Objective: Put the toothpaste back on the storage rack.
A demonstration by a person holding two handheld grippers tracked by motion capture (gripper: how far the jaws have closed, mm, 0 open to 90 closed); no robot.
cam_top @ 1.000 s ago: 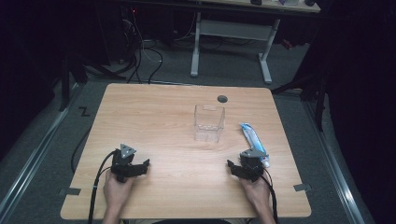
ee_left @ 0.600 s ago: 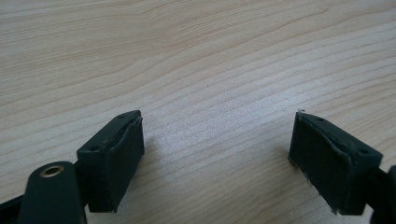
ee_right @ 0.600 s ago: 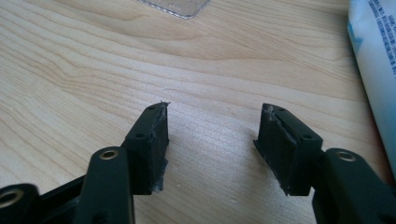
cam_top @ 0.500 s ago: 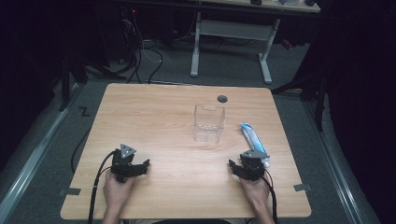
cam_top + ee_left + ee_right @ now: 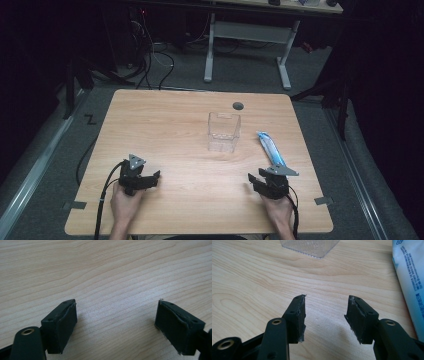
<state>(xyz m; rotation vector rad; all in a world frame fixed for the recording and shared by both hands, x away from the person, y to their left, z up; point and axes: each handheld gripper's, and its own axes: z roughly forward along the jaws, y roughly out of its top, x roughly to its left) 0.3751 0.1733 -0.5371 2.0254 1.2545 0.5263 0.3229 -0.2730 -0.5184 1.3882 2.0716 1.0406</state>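
Blue-and-white packet lies unmoved just beyond the right gripper, whose jaws have just been closing (now partway apart, nothing between). Left gripper stays spread wide and empty; clear container unchanged.

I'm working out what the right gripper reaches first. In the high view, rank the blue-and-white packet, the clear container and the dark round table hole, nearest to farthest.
From the right gripper:
1. Blue-and-white packet, just ahead, by the right edge.
2. Clear container, ahead and left, mid-table.
3. Dark round hole, near the far edge.
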